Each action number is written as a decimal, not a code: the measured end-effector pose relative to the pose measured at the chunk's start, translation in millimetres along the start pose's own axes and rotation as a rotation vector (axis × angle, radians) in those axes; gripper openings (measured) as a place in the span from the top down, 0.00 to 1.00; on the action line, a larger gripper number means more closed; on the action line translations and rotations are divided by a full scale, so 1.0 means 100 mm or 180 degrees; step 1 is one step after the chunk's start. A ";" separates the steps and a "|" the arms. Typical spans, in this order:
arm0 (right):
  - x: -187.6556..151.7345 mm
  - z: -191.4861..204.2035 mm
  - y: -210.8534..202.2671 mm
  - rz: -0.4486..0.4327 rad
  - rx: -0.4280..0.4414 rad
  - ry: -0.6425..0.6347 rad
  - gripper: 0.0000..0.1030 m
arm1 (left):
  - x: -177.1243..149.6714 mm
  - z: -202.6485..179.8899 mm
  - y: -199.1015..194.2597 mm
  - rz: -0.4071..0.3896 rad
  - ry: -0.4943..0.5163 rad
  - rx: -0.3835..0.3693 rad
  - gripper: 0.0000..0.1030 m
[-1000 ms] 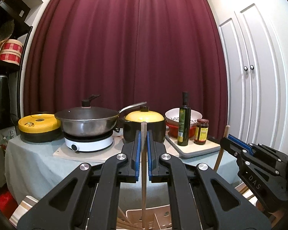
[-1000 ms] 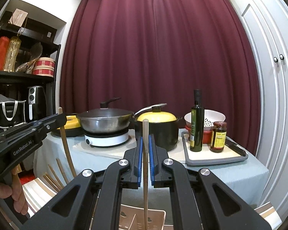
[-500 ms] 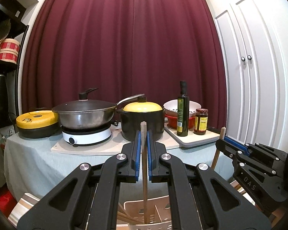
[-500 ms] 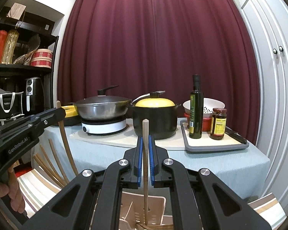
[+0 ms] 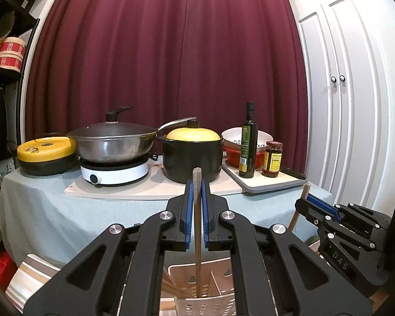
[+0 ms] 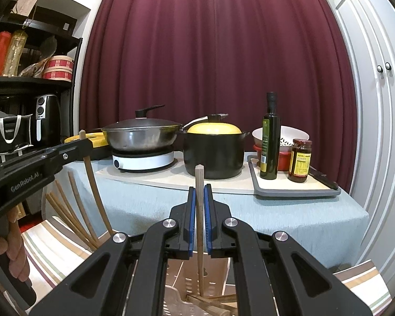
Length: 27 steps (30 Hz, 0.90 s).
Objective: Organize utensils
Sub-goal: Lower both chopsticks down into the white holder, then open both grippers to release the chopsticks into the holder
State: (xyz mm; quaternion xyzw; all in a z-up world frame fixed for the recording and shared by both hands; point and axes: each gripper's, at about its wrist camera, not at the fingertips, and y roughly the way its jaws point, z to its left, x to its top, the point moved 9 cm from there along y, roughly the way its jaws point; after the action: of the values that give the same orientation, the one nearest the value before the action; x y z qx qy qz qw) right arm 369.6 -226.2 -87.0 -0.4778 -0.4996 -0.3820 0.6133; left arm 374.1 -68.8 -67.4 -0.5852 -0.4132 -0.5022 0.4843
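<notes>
My left gripper [image 5: 195, 184] is shut on a wooden chopstick [image 5: 197, 237] held upright; its lower end reaches into the perforated beige utensil holder [image 5: 218, 276] below. My right gripper [image 6: 199, 192] is likewise shut on an upright chopstick [image 6: 199, 223] whose tip stands inside the holder [image 6: 176, 289]. Each gripper shows in the other's view: the right one [image 5: 306, 200] at the right, the left one [image 6: 79, 144] at the left with its chopstick [image 6: 94, 184]. Several more chopsticks [image 6: 65, 210] lean out to the left, and others lie at the holder's bottom [image 6: 210, 300].
Beyond the holder stands a cloth-covered table [image 6: 302, 223] with a lidded wok [image 6: 142, 137] on an induction cooker, a black pot with a yellow lid [image 6: 213, 155], an oil bottle [image 6: 270, 142], a jar [image 6: 300, 160] and a knife. The holder rests on a striped mat [image 6: 52, 250]. A person's hand [image 6: 8, 250] holds the left gripper.
Both grippers have come down with their chopsticks, so the holder shows more and the chopstick tips sit deeper in it. Both stay shut.
</notes>
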 end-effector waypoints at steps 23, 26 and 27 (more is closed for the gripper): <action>-0.04 0.00 0.00 -0.0001 -0.0060 0.0029 0.62 | -0.13 0.06 0.09 0.0083 0.0001 0.0162 0.52; 0.00 -0.01 -0.04 -0.0059 -0.0085 0.0039 0.50 | -0.10 0.08 0.05 0.0049 -0.0019 0.0183 0.43; 0.02 -0.01 -0.05 -0.0077 -0.0094 0.0042 0.45 | -0.10 0.09 0.04 0.0039 -0.0023 0.0195 0.39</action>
State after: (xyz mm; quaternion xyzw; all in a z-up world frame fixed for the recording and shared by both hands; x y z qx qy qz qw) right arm 365.3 -228.1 -83.8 -0.4782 -0.4957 -0.3999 0.6048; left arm 378.3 -61.1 -77.7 -0.5745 -0.4265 -0.4842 0.5036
